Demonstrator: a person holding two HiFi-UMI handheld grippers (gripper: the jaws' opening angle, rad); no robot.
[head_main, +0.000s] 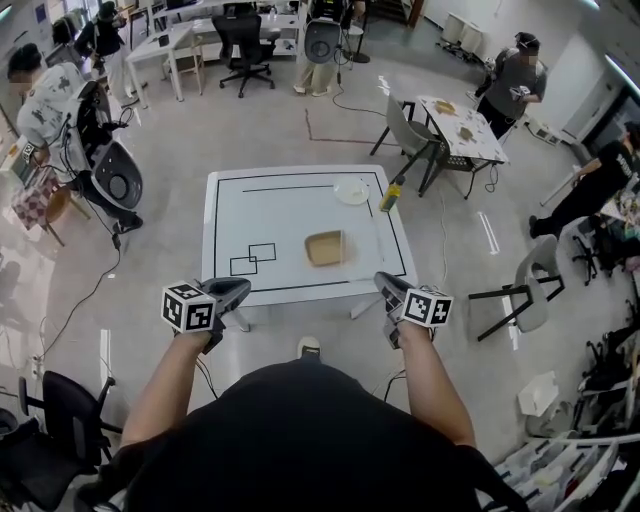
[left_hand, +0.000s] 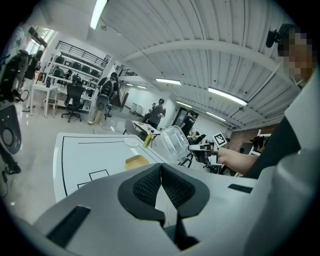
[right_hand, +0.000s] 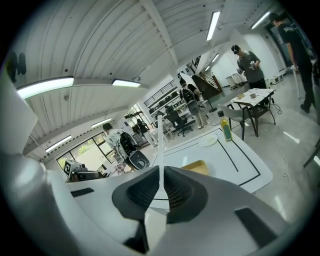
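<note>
The right gripper (right_hand: 160, 185) grips a clear lid (left_hand: 175, 145), short of the near edge of the table (head_main: 225, 200). The left gripper (left_hand: 161, 182) is closed and empty. The tan box (head_main: 325, 248) lies uncovered at mid-table.

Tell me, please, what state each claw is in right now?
Left claw: closed, holding nothing.
Right claw: closed on a clear plastic lid.
</note>
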